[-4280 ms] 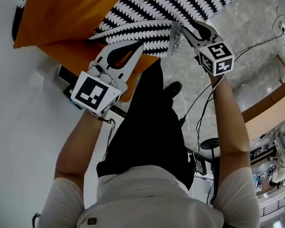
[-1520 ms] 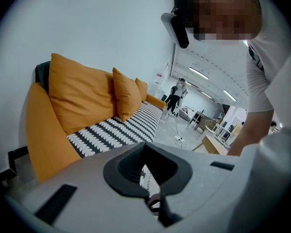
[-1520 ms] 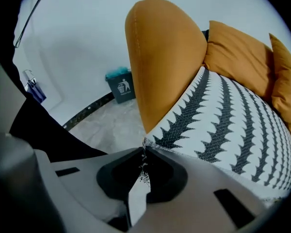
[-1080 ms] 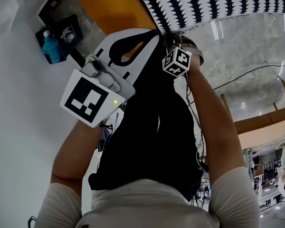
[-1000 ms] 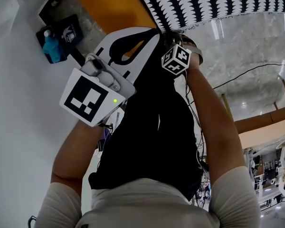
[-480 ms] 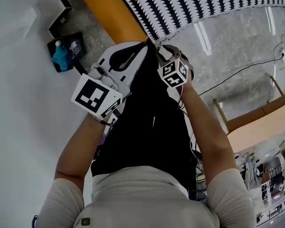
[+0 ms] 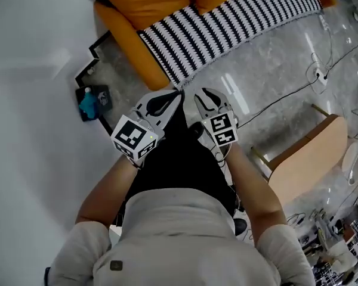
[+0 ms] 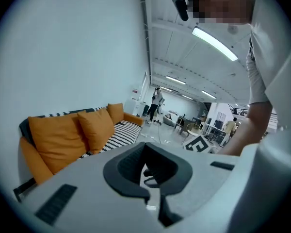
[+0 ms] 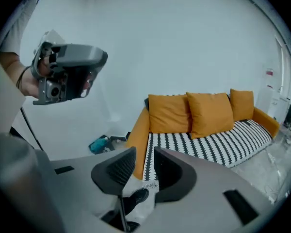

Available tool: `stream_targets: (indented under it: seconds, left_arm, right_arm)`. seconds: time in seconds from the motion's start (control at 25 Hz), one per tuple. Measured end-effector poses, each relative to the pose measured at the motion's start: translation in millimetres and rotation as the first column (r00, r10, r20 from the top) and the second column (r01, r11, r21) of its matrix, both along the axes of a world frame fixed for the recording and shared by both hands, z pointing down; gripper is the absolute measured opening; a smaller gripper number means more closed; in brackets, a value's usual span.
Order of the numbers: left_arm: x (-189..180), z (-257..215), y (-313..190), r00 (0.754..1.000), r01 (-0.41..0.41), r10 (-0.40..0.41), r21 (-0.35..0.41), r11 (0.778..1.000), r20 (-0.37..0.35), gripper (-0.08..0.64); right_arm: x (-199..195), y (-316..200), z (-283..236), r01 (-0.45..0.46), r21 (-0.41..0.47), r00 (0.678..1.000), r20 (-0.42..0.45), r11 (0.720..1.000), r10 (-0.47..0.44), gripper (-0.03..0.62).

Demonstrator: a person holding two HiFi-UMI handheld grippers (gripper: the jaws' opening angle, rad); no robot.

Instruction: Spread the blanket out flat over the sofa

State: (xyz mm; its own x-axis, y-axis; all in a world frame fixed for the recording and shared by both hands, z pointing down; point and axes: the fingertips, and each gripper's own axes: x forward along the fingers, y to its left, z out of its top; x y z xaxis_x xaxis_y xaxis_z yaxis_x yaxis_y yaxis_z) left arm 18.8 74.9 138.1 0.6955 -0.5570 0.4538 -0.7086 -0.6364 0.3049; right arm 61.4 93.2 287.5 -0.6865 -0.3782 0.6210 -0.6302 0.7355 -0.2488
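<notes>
The black-and-white striped blanket (image 7: pixel 227 25) lies spread over the seat of the orange sofa (image 7: pixel 131 31), its fringed edge hanging at the front. The right gripper view shows the blanket (image 9: pixel 208 147) under three orange cushions (image 9: pixel 208 113). Both grippers are held close together in front of the person, away from the sofa. My left gripper (image 7: pixel 178 94) is shut with nothing in it, its tips meeting (image 8: pixel 145 145). My right gripper (image 7: pixel 204 94) is open; its jaws (image 9: pixel 144 154) are closing with nothing between them.
A blue bottle (image 7: pixel 88 99) sits on a dark stand by the sofa's left arm, against the white wall. Cables (image 7: pixel 286 97) run across the grey marble floor. A wooden box (image 7: pixel 310 154) stands at the right. People stand far off in the room (image 8: pixel 156 103).
The person has stepped back from the sofa and both grippers have come away from the blanket's edge. The right gripper has let go and opened. The whole spread blanket now shows.
</notes>
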Motion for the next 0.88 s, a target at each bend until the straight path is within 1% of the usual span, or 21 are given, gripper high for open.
stream_targets:
  seconds: [0.16,0.24,0.32,0.4,0.56,0.68,0.76,0.88]
  left_arm:
    - [24,-67,31,1.000,-0.027,0.027,0.049,0.998,0.003,0.009]
    - [35,-94,44,0.999,-0.048,0.048,0.078,0.996,0.004,0.009]
    - [44,-119,58,0.998,-0.070,0.069,0.117,0.991,0.010,0.009]
    - [49,-144,72,0.998,-0.070,0.069,0.157,0.985,0.017,0.009]
    - [47,-190,95,0.999,-0.043,0.040,0.213,0.976,0.017,0.009]
    - [39,-218,109,1.000,-0.022,0.022,0.232,0.972,0.001,0.009]
    - [33,-232,117,1.000,-0.022,0.024,0.238,0.971,-0.007,0.009]
    - [24,-252,133,0.999,-0.047,0.050,0.250,0.967,-0.005,0.009]
  right_arm:
    - [29,32,-93,0.020,0.076,0.999,0.034,0.997,-0.023,0.089]
    - [39,40,-136,0.014,0.127,0.998,0.054,0.992,-0.021,0.064]
    - [47,45,-178,0.006,0.196,0.998,0.063,0.981,-0.019,0.043]
    - [54,53,-219,-0.006,0.259,0.997,0.079,0.966,-0.015,0.037]
    - [71,74,-288,-0.052,0.331,0.990,0.140,0.942,0.005,0.029]
    - [82,90,-326,-0.079,0.371,0.985,0.173,0.925,0.015,0.029]
    - [86,99,-346,-0.098,0.395,0.982,0.185,0.914,0.025,0.028]
    - [89,112,-373,-0.134,0.419,0.979,0.196,0.898,0.055,0.028]
